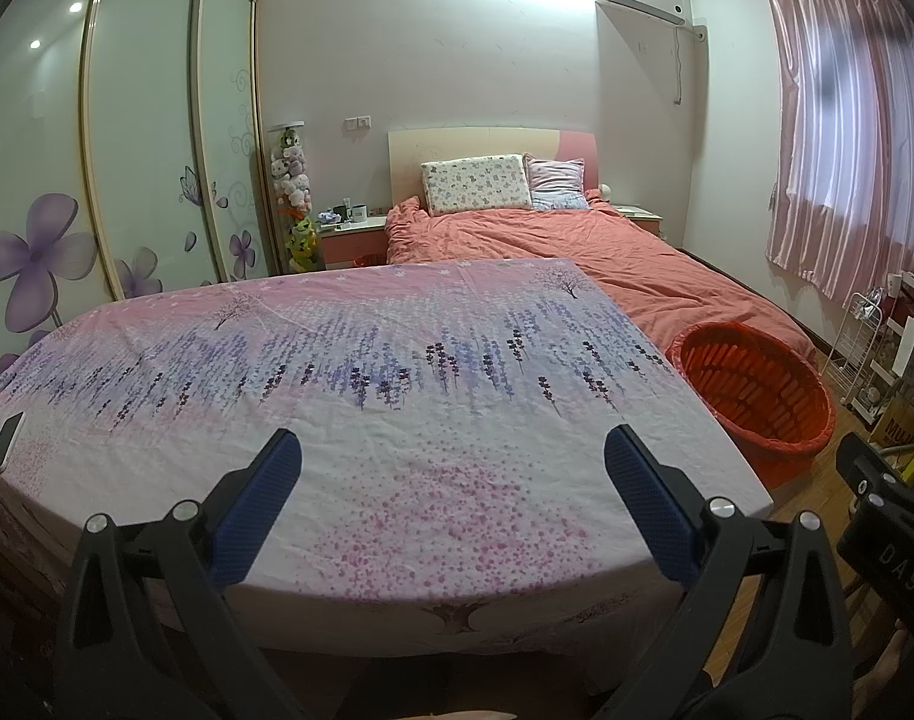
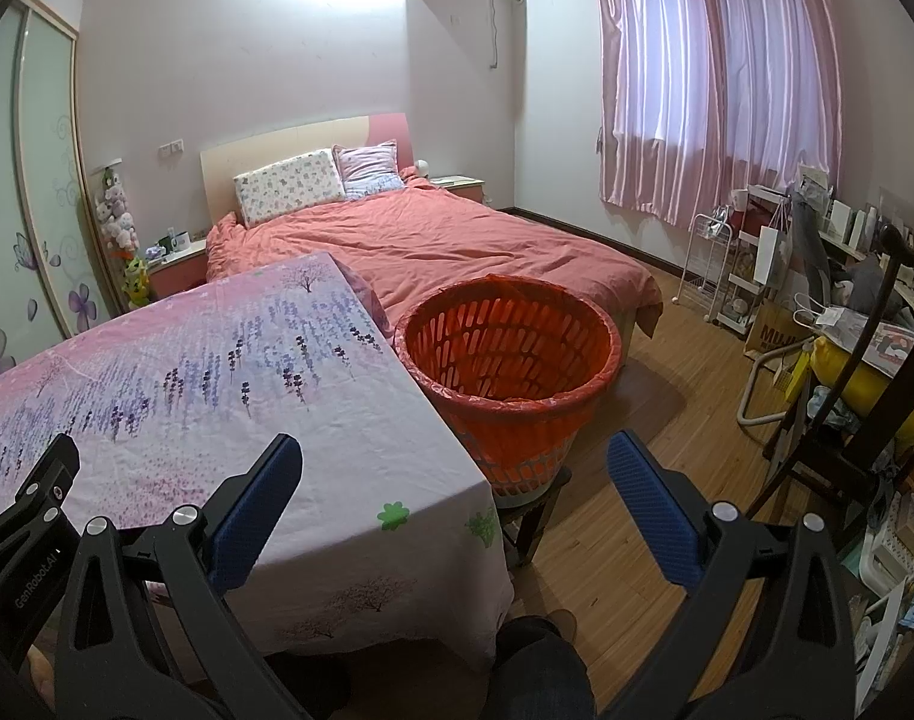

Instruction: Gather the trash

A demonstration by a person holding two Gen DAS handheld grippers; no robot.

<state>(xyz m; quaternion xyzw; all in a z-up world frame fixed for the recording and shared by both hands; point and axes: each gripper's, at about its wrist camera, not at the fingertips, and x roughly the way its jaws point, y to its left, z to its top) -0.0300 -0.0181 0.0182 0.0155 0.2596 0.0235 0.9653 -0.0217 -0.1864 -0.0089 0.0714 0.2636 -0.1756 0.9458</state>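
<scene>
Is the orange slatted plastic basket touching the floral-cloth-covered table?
Cannot tell. In the right wrist view the orange slatted plastic basket rim meets the floral-cloth-covered table edge with no visible gap, but overlap could hide one.

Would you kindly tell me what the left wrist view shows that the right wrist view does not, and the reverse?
Only the left wrist view shows the white phone lying at the cloth's left edge. Only the right wrist view shows the dark wooden chair and the basket's white lower wall. Both show the flower-print tablecloth, the red-lined slatted plastic basket, the orange-covered bed, and both tools open and empty: left tool, right tool.
</scene>
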